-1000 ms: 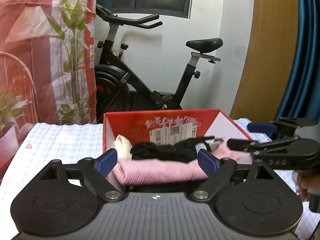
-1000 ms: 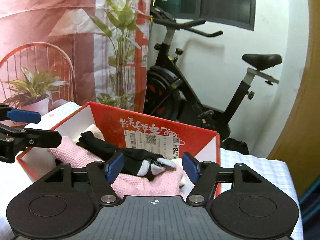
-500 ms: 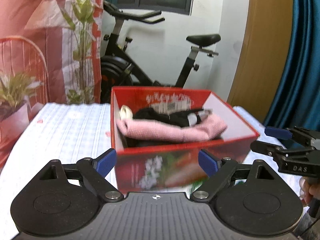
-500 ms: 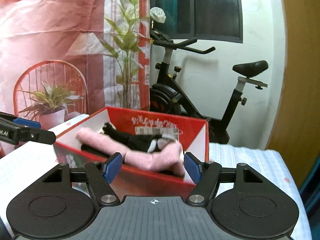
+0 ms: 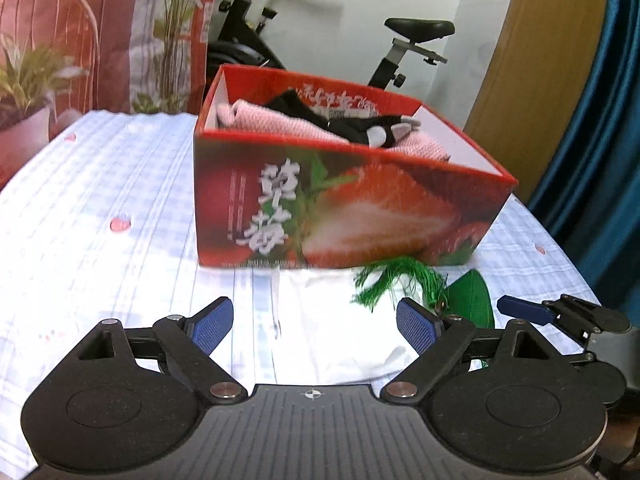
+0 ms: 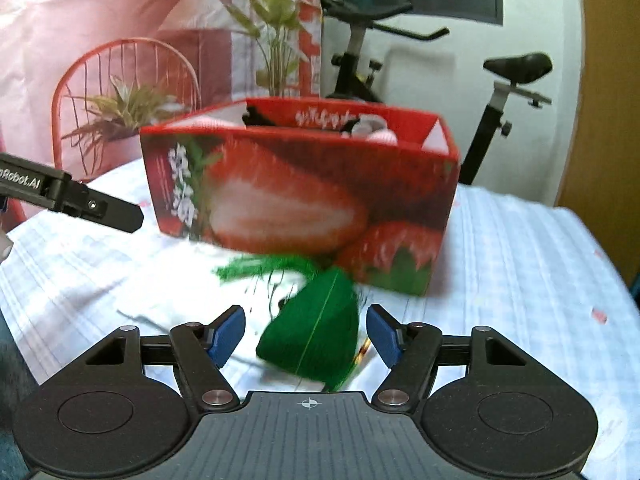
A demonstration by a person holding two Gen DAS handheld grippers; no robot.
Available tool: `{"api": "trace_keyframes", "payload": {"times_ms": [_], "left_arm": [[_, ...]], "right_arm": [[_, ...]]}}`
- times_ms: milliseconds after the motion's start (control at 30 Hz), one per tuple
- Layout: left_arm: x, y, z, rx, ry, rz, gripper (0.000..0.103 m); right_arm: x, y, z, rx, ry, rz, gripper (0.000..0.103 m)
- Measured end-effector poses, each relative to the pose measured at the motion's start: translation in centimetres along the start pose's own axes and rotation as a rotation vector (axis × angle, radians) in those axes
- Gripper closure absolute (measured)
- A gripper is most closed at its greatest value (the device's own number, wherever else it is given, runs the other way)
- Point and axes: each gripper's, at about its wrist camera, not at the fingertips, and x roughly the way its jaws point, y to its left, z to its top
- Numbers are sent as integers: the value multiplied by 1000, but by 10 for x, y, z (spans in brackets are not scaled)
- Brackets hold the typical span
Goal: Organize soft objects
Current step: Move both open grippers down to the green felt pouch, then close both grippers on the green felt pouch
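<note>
Box (image 5: 352, 208) on table already holds pink knit (image 5: 288, 124) and black sock (image 5: 360, 130). Left to pack: green pouch (image 6: 316, 336) and white cloth (image 5: 332, 320), lying before box. My right tongs (image 6: 306, 334) apart, straddling pouch, not gripping. My left tongs (image 5: 314, 326) apart over cloth, empty.

Box (image 5: 352, 208) on bench (image 5: 100, 208), knit cloth (image 5: 280, 126) and gloves (image 5: 360, 128) inside. Tasselled pouch (image 6: 316, 332) and flat cloth (image 5: 328, 320) before box. Exercise bike (image 5: 400, 40) behind.

Glossy cardboard box (image 5: 360, 204), knitted cloth (image 5: 280, 124)
</note>
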Motion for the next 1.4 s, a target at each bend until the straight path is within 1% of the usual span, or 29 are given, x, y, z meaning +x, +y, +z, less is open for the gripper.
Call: {"api": "trace_keyframes", "payload": {"times_ms": [167, 233, 400, 500, 567, 633, 767, 833, 933, 1067, 1167, 1267, 1400], "left_arm": [[5, -1, -9, 18, 16, 11, 13], [7, 0, -11, 1, 26, -3, 13], [10, 1, -14, -25, 30, -18, 13], [9, 1, -15, -31, 25, -17, 13], [9, 1, -14, -39, 21, -18, 13], [10, 2, -12, -46, 18, -16, 13], [12, 1, -7, -49, 12, -17, 13], [13, 0, -5, -46, 8, -23, 13], [18, -2, 0, -40, 9, -35, 13], [27, -10, 6, -25, 10, -44, 13], [33, -19, 10, -3, 10, -55, 13], [38, -29, 13, 19, 19, -66, 13], [50, -40, 14, 20, 52, -115, 15]], "right_arm": [[8, 9, -14, -6, 33, -14, 41], [11, 10, -15, -10, 38, -27, 41], [21, 4, -12, 9, 76, -45, 48], [27, 4, -11, 16, 91, -35, 55], [29, 7, -8, 15, 89, -17, 63], [30, 12, -5, 0, 77, 11, 66], [35, 29, 2, -67, 71, 55, 66], [35, 32, 4, -80, 67, 54, 65], [33, 28, 4, -60, 56, 38, 63], [33, 15, 6, -23, 29, -2, 54], [34, 6, 5, -13, -1, 23, 51], [39, 4, 1, -21, -4, 29, 51], [39, 2, -2, -18, -14, 43, 51]]}}
